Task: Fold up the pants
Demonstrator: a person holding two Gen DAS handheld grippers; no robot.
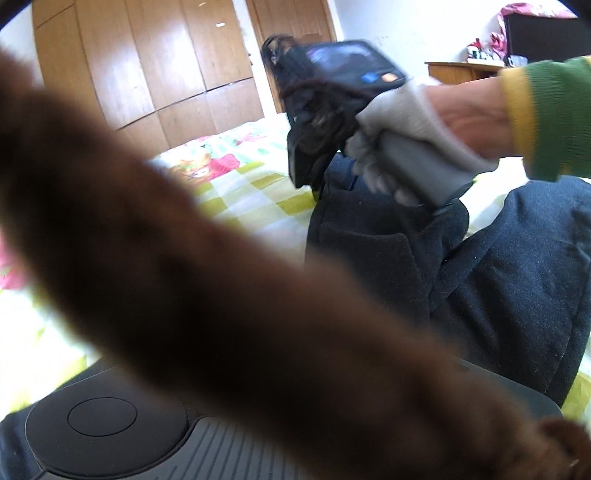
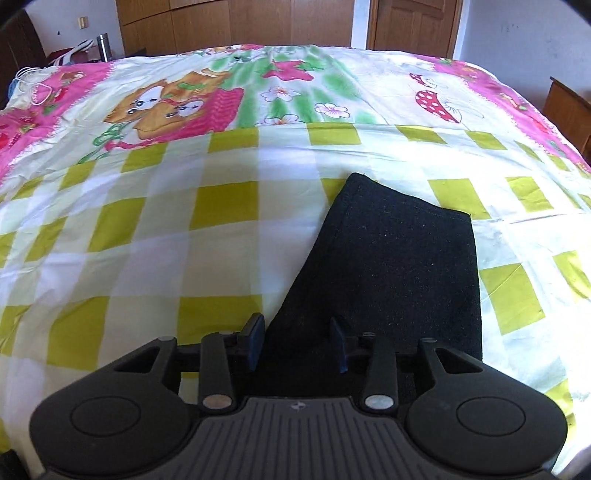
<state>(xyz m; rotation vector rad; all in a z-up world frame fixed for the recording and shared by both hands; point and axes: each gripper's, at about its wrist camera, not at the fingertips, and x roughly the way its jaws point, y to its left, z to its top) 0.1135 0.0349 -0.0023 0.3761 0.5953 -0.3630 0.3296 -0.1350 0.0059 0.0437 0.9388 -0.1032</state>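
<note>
The dark navy pants point(image 2: 399, 251) lie on the bed, one flat end stretching away from me. My right gripper point(image 2: 297, 341) hovers at their near edge, open, with cloth under the gap and nothing pinched. In the left wrist view the pants point(image 1: 498, 277) are bunched at the right, below a grey-gloved hand point(image 1: 402, 147) that holds the right gripper point(image 1: 310, 173). A blurred brown fuzzy band point(image 1: 207, 280) crosses right in front of the lens. It hides the left gripper's fingers; only the black housing point(image 1: 103, 417) shows.
The bed is covered by a sheet point(image 2: 184, 221) with yellow-green checks and a cartoon print. Wooden wardrobes point(image 2: 236, 26) and a door stand behind it. A steel bottle point(image 2: 104, 46) sits at the far left, a wooden cabinet point(image 2: 569, 107) at the right.
</note>
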